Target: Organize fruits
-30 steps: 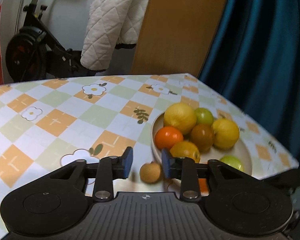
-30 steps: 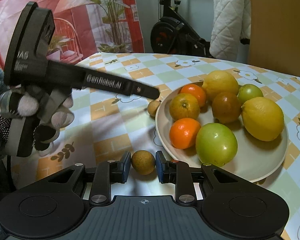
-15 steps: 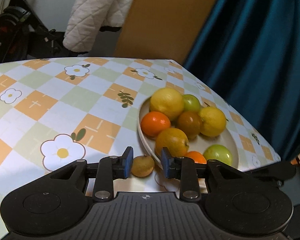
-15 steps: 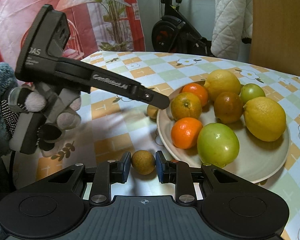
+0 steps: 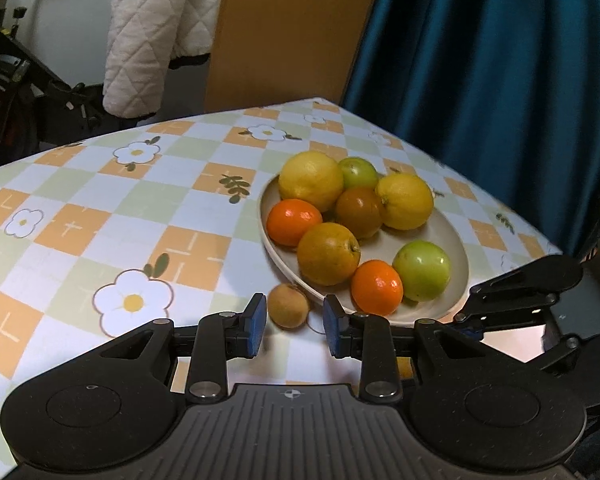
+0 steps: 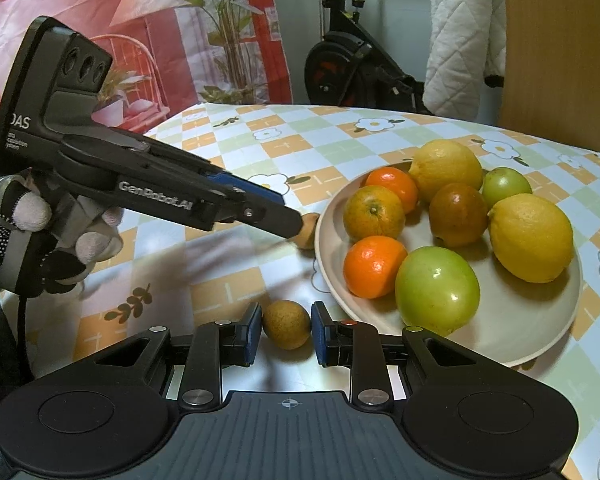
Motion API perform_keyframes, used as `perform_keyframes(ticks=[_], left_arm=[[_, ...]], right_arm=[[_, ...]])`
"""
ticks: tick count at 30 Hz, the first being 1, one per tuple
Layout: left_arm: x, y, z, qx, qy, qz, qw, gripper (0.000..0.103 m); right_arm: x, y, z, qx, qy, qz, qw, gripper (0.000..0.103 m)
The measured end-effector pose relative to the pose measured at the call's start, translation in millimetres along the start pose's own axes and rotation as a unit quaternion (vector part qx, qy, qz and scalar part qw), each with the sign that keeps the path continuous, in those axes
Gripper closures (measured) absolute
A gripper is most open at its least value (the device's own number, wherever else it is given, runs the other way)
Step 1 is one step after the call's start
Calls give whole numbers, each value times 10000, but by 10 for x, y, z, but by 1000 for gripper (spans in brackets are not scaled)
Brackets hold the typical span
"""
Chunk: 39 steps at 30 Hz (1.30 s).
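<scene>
From the left wrist we see our left gripper [image 5: 292,326] with blue pads apart around a small brown fruit [image 5: 289,305] resting on the checked tablecloth [image 5: 100,208] just beside the cream plate [image 5: 456,248] (no clear contact); likely light, firm, rough-skinned, best pinched across its middle. From the right wrist, our right gripper [image 6: 284,334] is clamped on a second round brown fruit [image 6: 286,329]; the plate's citrus looks smooth and heavier.

Small brown fruit [image 6: 307,232] half hidden behind left gripper [image 6: 296,228], exercise bike [image 5: 16,80] cut off at edge
</scene>
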<state>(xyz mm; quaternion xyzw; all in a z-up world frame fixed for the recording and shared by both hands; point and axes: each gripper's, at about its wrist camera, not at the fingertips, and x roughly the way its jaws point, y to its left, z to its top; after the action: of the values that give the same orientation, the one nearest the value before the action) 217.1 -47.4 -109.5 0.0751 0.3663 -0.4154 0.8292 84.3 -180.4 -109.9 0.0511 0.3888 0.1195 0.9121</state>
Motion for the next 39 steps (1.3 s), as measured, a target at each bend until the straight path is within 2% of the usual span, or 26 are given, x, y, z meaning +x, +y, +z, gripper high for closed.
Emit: perform_keyframes(ticks=[4,10,13,22,30,35,39], left_arm=[[102,20,-2,41,90,294,9995,70],[121,51,-1,45,49,360,9993,70],[134,40,-5,69,28,390,9992,75],[-118,-60,-13,163,-214,587,9979,75],[-394,-303,53,240,-525,458,9973,75],[-384,-464,147,336,-599,302,9972,75],[-305,-609,237,420,-649,152,9969,75]], right_arm=[[-11,-5,-4,19,0,-31,10000,79],[0,-5,-1,13,9,-29,10000,79],[8,-2,2,5,11,-33,10000,79],[-23,-3,16,-21,-116,-43,9999,79],[-216,-56,68,-16,-521,-64,9986,79],[-393,-173,93,45,-839,-172,9963,79],[-546,-392,114,221,-1102,-439,9927,79]])
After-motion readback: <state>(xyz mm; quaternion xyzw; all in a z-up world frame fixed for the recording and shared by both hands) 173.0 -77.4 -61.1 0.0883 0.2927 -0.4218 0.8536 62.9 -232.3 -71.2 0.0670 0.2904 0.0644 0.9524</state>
